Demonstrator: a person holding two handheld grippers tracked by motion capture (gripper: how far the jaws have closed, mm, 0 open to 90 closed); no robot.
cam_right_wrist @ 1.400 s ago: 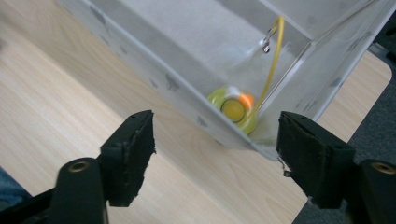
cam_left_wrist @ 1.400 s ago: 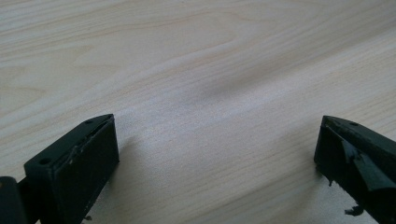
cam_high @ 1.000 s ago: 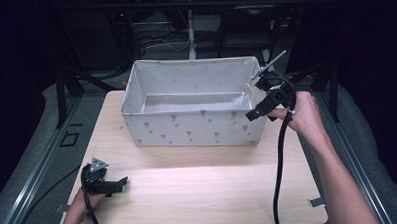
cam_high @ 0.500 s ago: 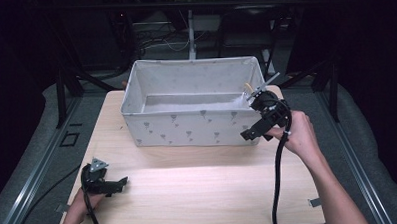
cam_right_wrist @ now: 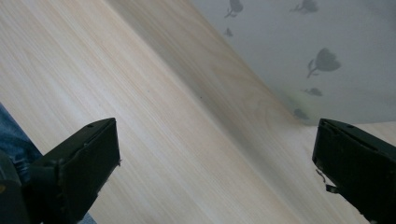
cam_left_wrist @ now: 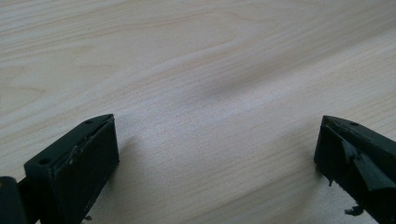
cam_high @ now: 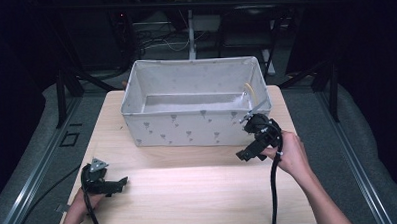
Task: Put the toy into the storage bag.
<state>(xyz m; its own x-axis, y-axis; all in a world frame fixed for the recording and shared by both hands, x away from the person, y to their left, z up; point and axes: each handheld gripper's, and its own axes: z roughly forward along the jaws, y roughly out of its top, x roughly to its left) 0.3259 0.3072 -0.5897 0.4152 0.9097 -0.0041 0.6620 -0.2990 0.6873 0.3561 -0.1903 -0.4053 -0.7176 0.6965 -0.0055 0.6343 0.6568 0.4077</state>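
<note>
Wooden table (cam_high: 199,187), 1 bin (cam_high: 187,130), 2 claws

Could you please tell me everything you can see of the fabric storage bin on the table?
The fabric bin is a rectangular, open-topped box of pale grey cloth printed with small dark tulip-like motifs, also visible on its wall in the right gripper view. It stands upright on the far half of the wooden table, long side facing the person. Something thin and yellowish lies inside at its right end; I cannot tell what. Neither gripper touches it.
</note>
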